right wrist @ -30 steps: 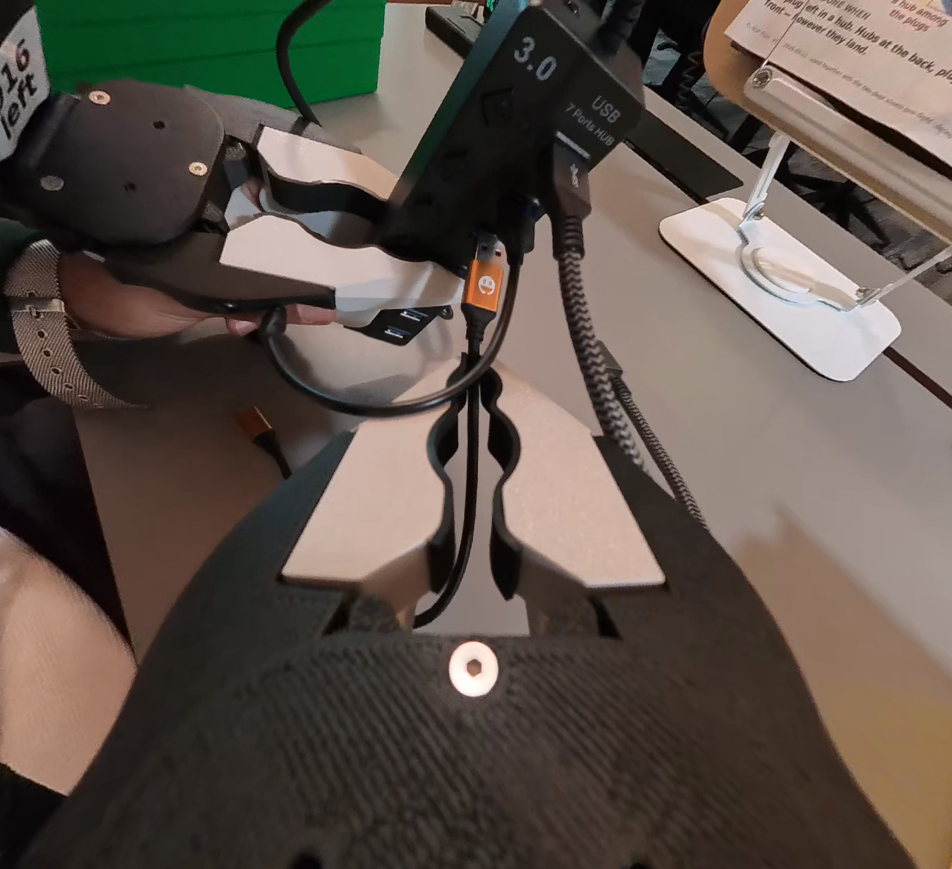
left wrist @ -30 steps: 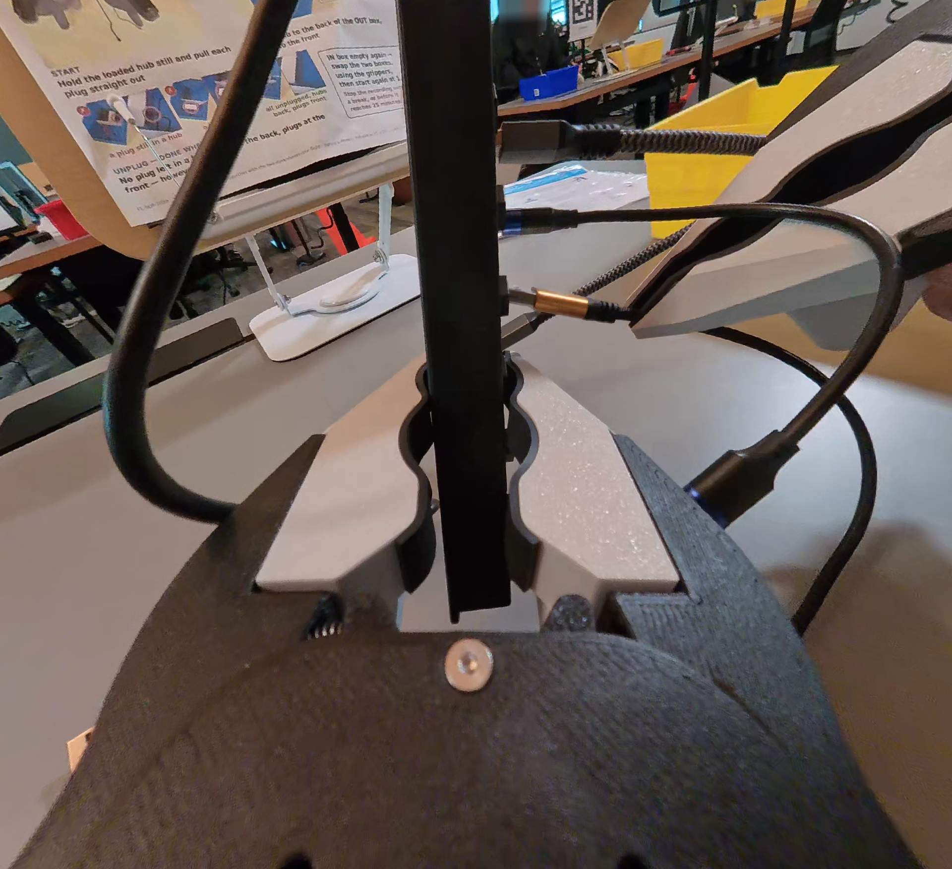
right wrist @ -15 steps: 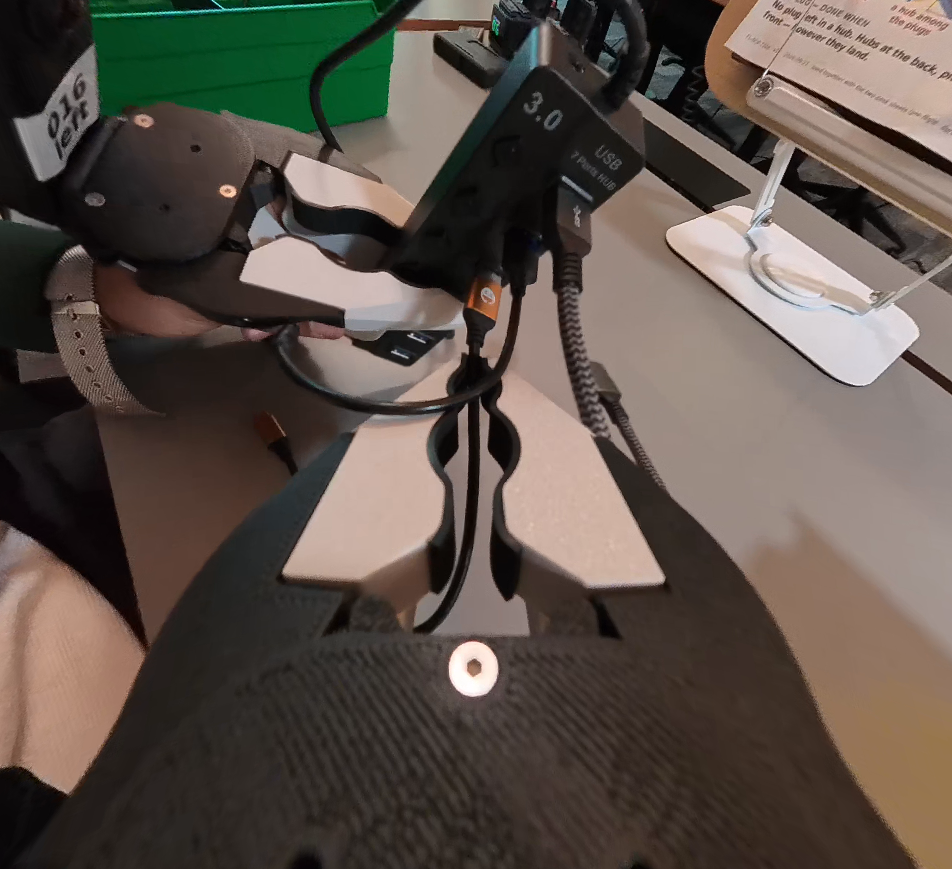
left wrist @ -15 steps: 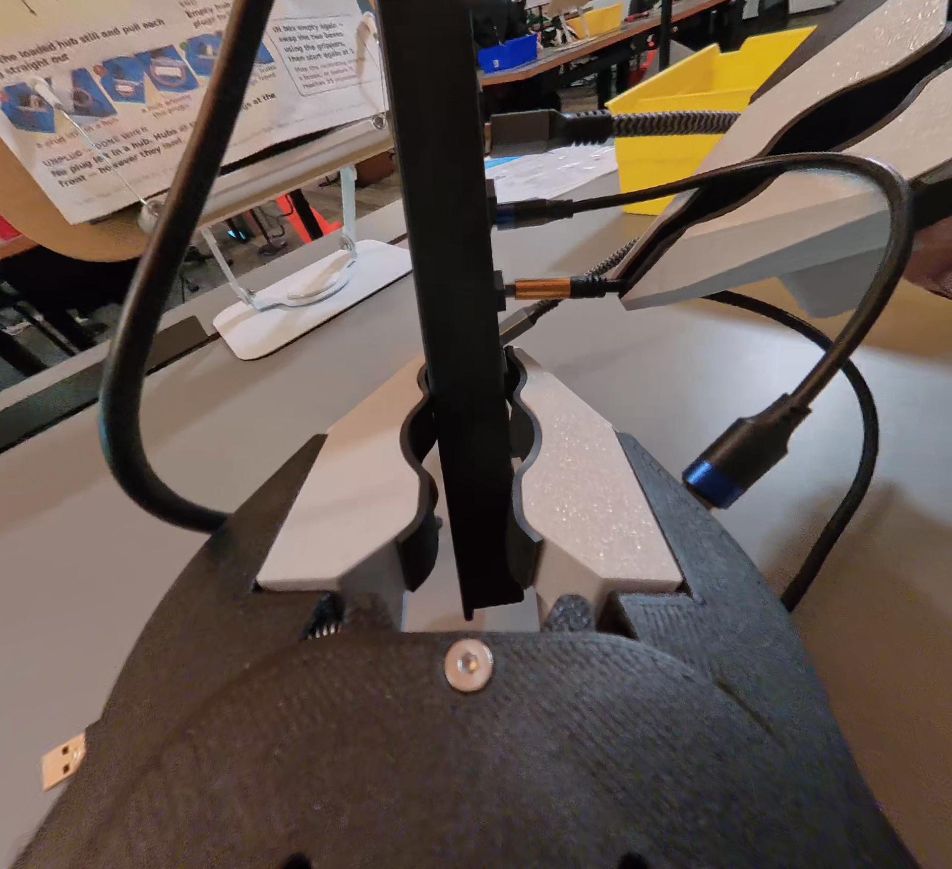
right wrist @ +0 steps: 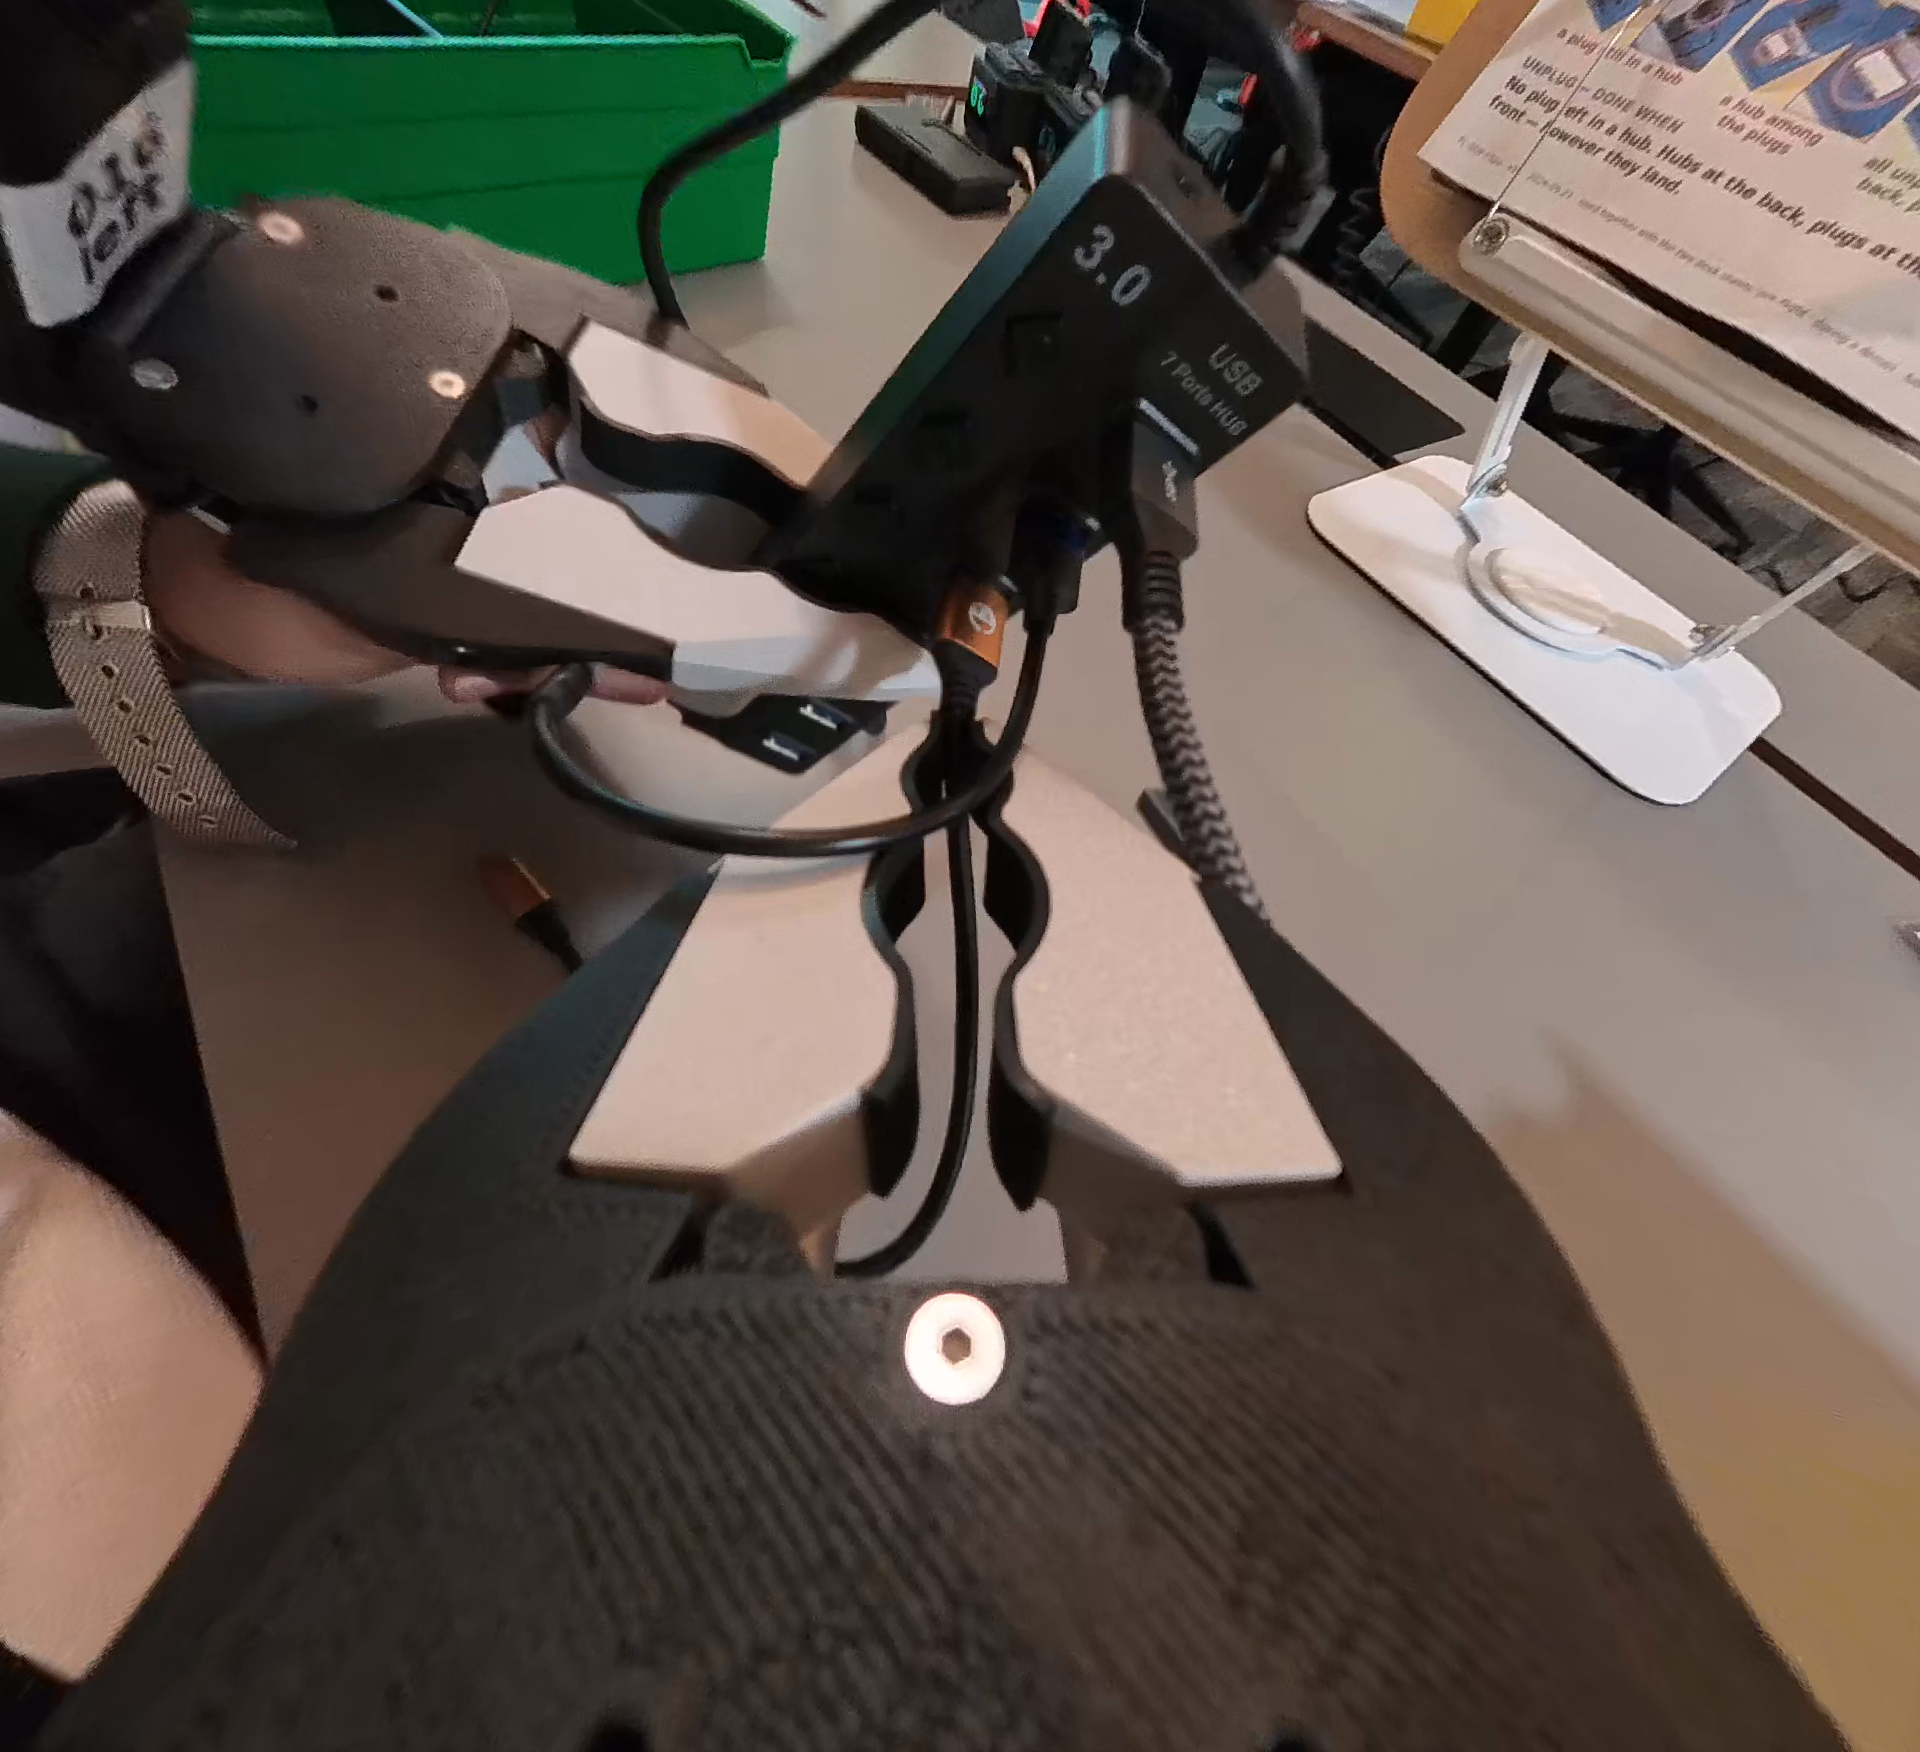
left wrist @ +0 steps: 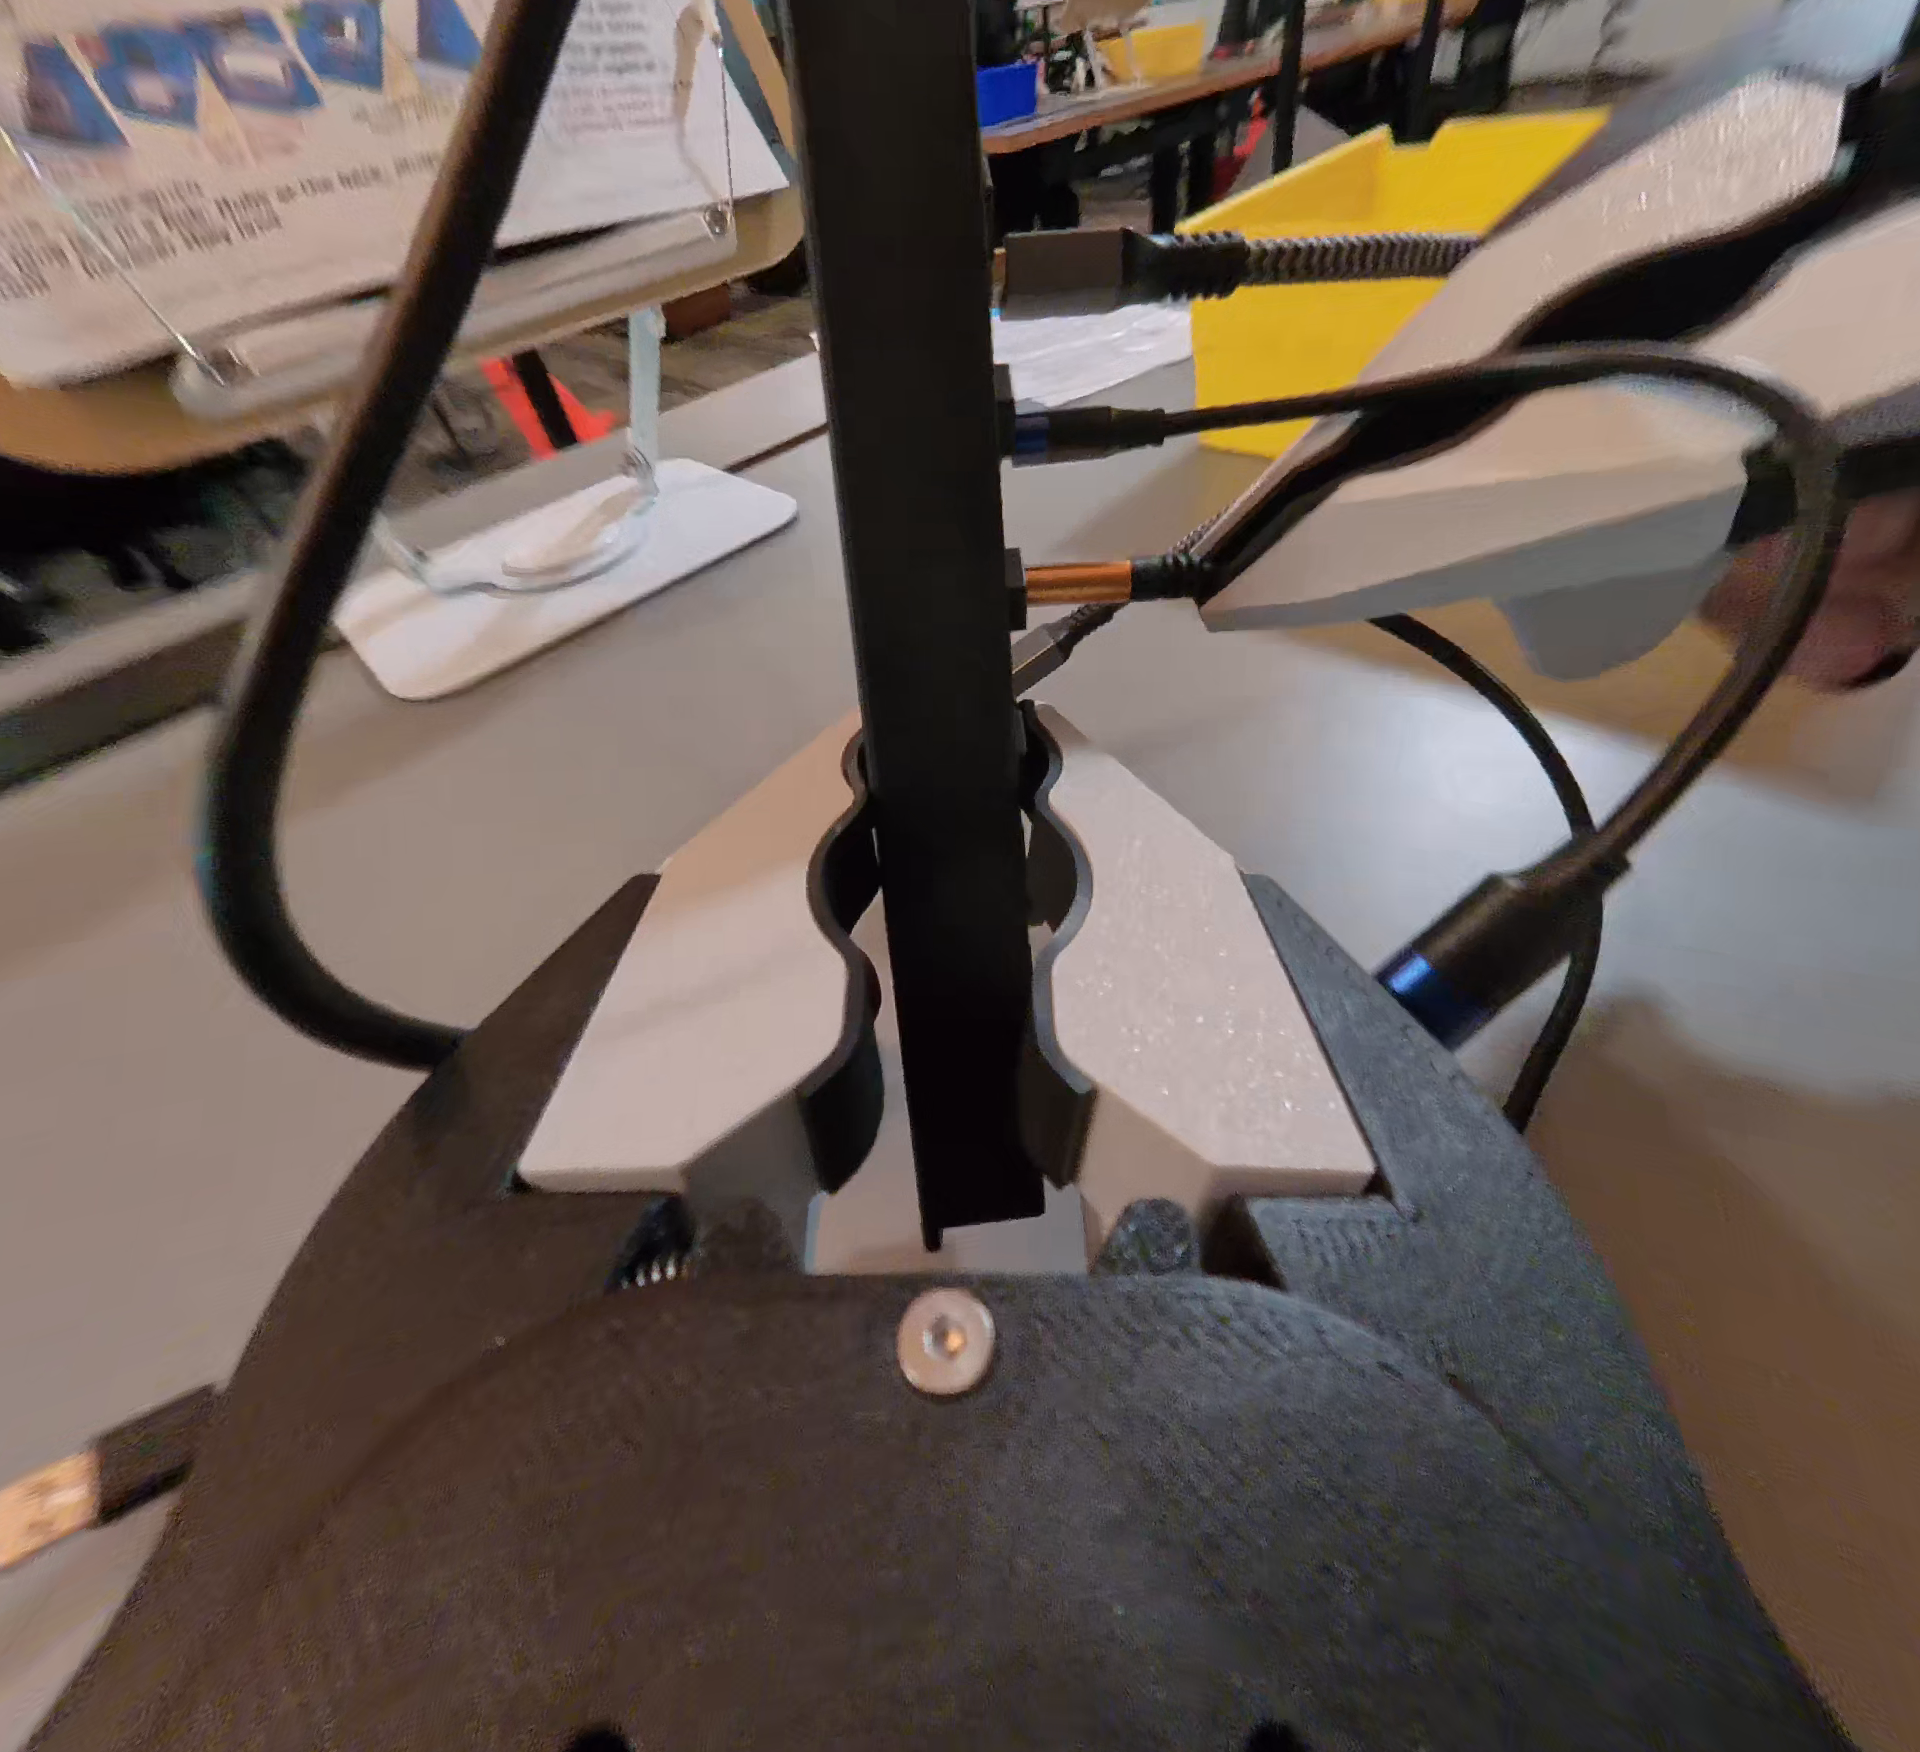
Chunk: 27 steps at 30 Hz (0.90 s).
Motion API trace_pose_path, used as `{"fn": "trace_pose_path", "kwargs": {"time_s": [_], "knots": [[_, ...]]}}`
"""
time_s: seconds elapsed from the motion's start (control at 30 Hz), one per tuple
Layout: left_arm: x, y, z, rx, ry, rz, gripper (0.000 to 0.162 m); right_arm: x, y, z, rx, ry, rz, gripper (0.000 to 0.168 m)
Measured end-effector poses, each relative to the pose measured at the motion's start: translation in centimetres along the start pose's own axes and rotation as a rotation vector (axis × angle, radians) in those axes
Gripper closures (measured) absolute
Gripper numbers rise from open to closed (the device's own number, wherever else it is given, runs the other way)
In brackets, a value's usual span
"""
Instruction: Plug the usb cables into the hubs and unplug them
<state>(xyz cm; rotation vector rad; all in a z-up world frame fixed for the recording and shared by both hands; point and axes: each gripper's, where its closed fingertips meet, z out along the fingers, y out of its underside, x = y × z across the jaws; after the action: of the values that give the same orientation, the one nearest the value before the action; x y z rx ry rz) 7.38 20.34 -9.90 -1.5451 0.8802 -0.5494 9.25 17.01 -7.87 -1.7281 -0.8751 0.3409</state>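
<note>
My left gripper (left wrist: 940,736) is shut on a black USB hub (left wrist: 904,455) and holds it upright above the grey table; it also shows in the right wrist view (right wrist: 862,570). Three plugs sit in the hub's side: a braided cable's grey plug (left wrist: 1070,274), a black plug with a blue ring (left wrist: 1081,433) and an orange plug (left wrist: 1081,580). My right gripper (right wrist: 951,767) is shut on the thin black cable (right wrist: 961,975) just behind the orange plug (right wrist: 971,627). It reaches in from the right in the left wrist view (left wrist: 1247,559).
A second black hub (right wrist: 790,731) lies on the table under the left gripper. A document stand with a white base (right wrist: 1538,622) stands at the back. A green bin (right wrist: 478,113) is far left, a yellow bin (left wrist: 1351,248) far right. A loose plug (right wrist: 520,892) lies near.
Both grippers keep their holds. The hub and both grippers have turned and shifted a little together, so the stand has slid across both views. The orange plug still sits in the hub.
</note>
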Motion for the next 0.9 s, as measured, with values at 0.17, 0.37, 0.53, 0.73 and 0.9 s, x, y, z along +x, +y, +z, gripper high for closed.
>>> {"fn": "trace_pose_path", "kwargs": {"time_s": [0.17,0.37,0.53,0.73,0.9], "knots": [[-3.3,0.6,-0.3,0.013,-0.038,-0.262,0.141,-0.5,-0.8,0.2,0.078,-0.016,0.005,0.144],[-7.1,-0.5,-2.0,0.174,0.051,-0.661,0.141,2.3,-1.5,-1.5,0.248,0.003,0.068,0.128],[-4.4,-2.8,-2.5,0.274,0.328,-0.794,0.142,5.0,-1.1,-2.4,0.349,-0.065,0.263,0.112],[0.4,-4.5,-3.1,0.262,0.638,-0.862,0.142,5.6,-0.6,-2.5,0.383,-0.147,0.443,0.109],[3.0,-4.0,-3.1,0.178,0.771,-0.896,0.141,1.8,-1.1,-1.4,0.347,-0.336,0.494,0.109]]}}
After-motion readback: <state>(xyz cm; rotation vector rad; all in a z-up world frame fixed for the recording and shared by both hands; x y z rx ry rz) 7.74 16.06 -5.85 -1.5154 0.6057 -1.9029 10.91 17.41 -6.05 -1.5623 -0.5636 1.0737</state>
